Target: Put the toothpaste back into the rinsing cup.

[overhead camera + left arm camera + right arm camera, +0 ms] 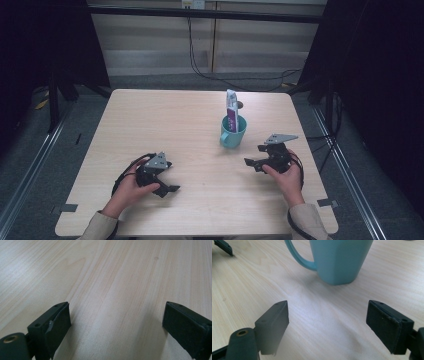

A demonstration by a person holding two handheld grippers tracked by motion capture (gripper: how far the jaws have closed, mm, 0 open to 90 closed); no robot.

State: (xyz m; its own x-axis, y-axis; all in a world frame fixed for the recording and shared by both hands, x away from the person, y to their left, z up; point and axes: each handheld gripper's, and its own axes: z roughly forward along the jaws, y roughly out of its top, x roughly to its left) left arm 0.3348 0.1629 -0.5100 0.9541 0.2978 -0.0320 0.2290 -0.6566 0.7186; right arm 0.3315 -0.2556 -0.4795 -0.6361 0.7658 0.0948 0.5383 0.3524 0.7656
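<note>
Both tongs rest low over the table [165, 120], each held in one hand, and neither grips anything. The left tongs [167, 186] have their jaws apart, with bare wood between them in the left gripper view [116, 322] and nothing within reach ahead. The right tongs [252, 163] also stand with jaws apart; in the right gripper view [327, 322] the gap between them is empty table. The mug [233, 132] stands upright just ahead of the right tongs, near but not touching, its handle turned toward the side where the left tongs lie [299, 257]. A tube [231, 110] stands upright inside the mug, its upper part rising above the rim; how it rests against the mug's inner wall cannot be told. The left tongs are well apart from the mug, across the table from the right tongs. Judgement: the tube sits in the mug and both tongs are free, so either the placing is complete and the tongs are at rest, or a removal has not begun. No grasp is in hand at this moment. If work remains, the right tongs are better placed for it, being nearest the mug.
</note>
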